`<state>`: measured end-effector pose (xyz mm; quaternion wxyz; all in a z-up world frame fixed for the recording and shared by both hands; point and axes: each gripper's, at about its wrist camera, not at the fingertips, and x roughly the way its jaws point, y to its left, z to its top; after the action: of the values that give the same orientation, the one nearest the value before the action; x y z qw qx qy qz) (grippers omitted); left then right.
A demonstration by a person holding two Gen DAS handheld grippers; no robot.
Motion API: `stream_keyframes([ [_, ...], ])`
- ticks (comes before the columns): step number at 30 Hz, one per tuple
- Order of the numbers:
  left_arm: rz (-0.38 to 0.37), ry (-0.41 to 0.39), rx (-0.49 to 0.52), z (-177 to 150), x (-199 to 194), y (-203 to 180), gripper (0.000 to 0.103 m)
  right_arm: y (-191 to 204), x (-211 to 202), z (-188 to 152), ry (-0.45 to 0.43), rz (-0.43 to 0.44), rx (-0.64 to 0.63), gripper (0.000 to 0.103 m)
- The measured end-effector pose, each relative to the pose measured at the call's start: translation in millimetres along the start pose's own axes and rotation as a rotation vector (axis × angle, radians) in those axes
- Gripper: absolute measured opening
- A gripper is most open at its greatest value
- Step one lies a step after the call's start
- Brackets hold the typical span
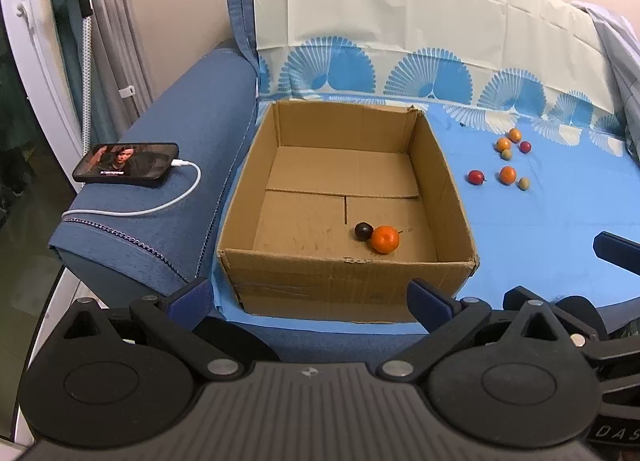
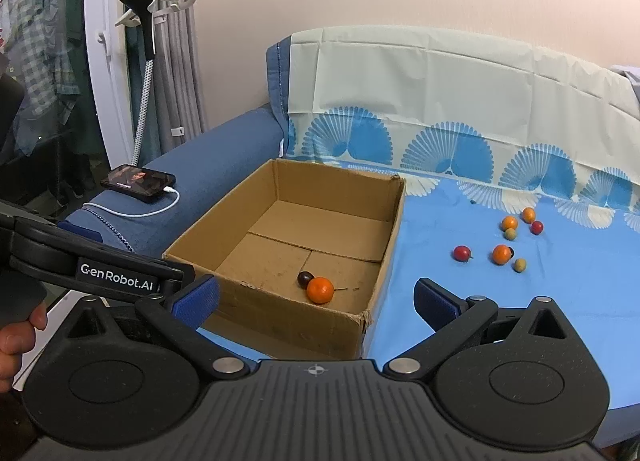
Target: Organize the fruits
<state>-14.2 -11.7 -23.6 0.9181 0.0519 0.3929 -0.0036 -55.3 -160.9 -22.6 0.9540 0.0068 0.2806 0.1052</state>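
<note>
An open cardboard box (image 1: 344,277) (image 2: 280,313) sits on a blue cloth (image 1: 540,229) (image 2: 540,301) over a sofa. Inside it lie an orange (image 1: 385,239) (image 2: 320,290) and a dark plum (image 1: 363,230) (image 2: 305,279), touching. Several small fruits lie loose on the cloth to the right: oranges (image 1: 508,175) (image 2: 501,254), red ones (image 1: 476,177) (image 2: 462,252) and greenish ones (image 1: 524,183) (image 2: 519,264). My left gripper (image 1: 310,297) is open and empty, just in front of the box's near wall. My right gripper (image 2: 316,299) is open and empty, near the box's front right corner.
A phone (image 1: 126,163) (image 2: 138,183) with a white charging cable (image 1: 160,203) rests on the blue sofa armrest (image 1: 168,165) left of the box. A garment steamer and curtain stand at the far left. A hand (image 2: 16,337) holds the left gripper's handle.
</note>
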Motion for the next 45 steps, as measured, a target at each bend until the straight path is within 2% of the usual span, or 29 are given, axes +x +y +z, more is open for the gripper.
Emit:
stream_keyframes([
  [8, -0.015, 0.012, 0.005, 14, 9, -7, 0.103, -11, 8, 4, -0.006, -0.013, 0.014, 0.102],
  [13, -0.032, 0.0, 0.023, 33, 13, -20, 0.103, -32, 12, 8, -0.016, -0.051, 0.057, 0.102],
  [20, -0.1, 0.002, 0.046, 74, 31, -57, 0.103, -91, 14, 8, -0.057, -0.195, 0.148, 0.102],
  [27, -0.194, 0.018, 0.15, 124, 73, -135, 0.103, -171, 29, -4, -0.052, -0.36, 0.234, 0.102],
  [33, -0.304, 0.125, 0.249, 160, 155, -224, 0.103, -241, 73, -14, -0.04, -0.484, 0.244, 0.102],
  [36, -0.316, 0.172, 0.296, 173, 210, -263, 0.103, -275, 114, -18, -0.017, -0.513, 0.227, 0.102],
  [41, -0.283, 0.271, 0.324, 184, 303, -303, 0.103, -327, 196, -24, 0.054, -0.469, 0.213, 0.102],
  [45, -0.279, 0.341, 0.312, 187, 363, -317, 0.103, -355, 255, -31, 0.101, -0.427, 0.212, 0.102],
])
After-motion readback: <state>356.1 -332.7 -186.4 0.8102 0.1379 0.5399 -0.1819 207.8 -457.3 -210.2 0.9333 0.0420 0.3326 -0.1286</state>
